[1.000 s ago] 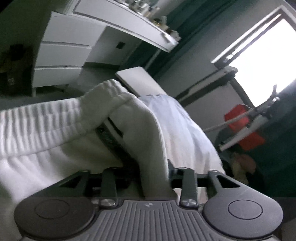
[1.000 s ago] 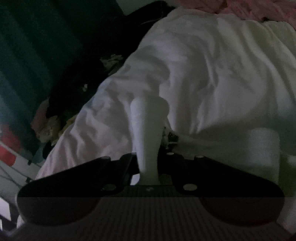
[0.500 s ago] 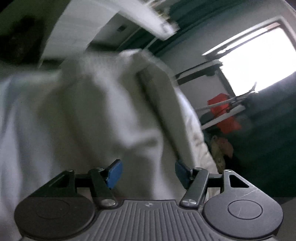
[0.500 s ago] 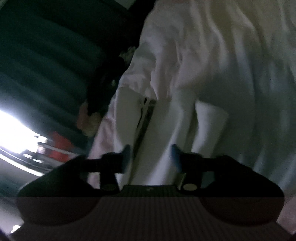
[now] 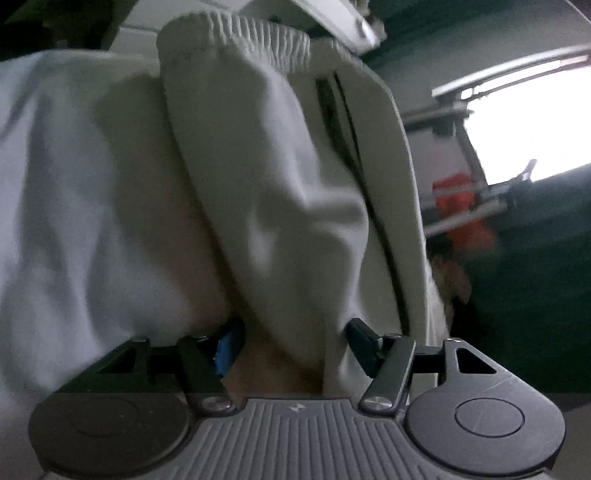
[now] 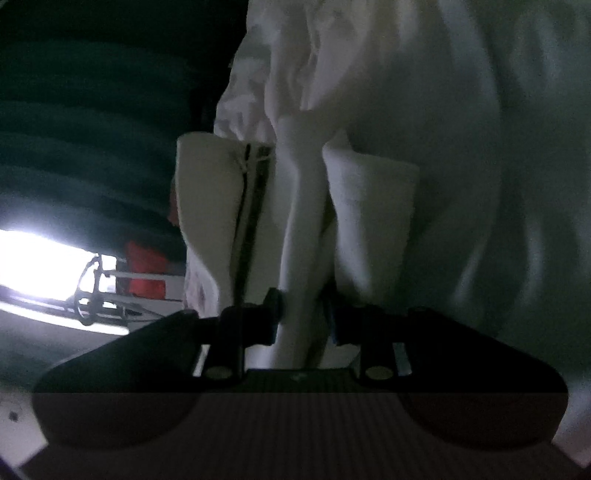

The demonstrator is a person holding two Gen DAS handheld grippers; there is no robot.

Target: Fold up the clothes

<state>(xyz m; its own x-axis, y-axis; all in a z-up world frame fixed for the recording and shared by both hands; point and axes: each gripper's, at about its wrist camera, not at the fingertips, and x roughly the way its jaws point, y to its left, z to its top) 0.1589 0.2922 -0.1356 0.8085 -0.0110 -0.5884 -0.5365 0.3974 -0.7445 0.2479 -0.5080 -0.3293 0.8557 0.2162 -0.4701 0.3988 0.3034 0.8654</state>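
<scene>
Now, left fingers: the left gripper point(image 5: 291, 343) has its jaws spread wide, the blue-padded finger point(image 5: 226, 347) on one side and the dark one point(image 5: 364, 341) on the other; cream cloth lies in the gap between them and neither pad presses on it.
Right fingers: the right gripper point(image 6: 303, 314) has its jaws drawn narrow around a thin upright fold of the white cloth; the view is too dark to tell whether the pads truly pinch it.
Garment: the cream sweatpants point(image 5: 266, 177) fill the middle of the left wrist view, running away from the fingers up to a ribbed elastic waistband point(image 5: 255, 35) at the top; a dark zip or seam line point(image 5: 334, 114) runs down their right part. In the right wrist view the same garment point(image 6: 210, 192) rises from the jaws as two pale flaps with a dark strip between.
Underneath: a white bedsheet point(image 5: 66, 184) lies beside and under the garment, rumpled in the right wrist view point(image 6: 480, 110).
Further out: white furniture point(image 5: 332, 18) stands beyond the waistband, a bright window point(image 5: 528, 125) and a red object point(image 5: 461, 206) to the right, dark green curtains point(image 6: 92, 110) beside the bed.
</scene>
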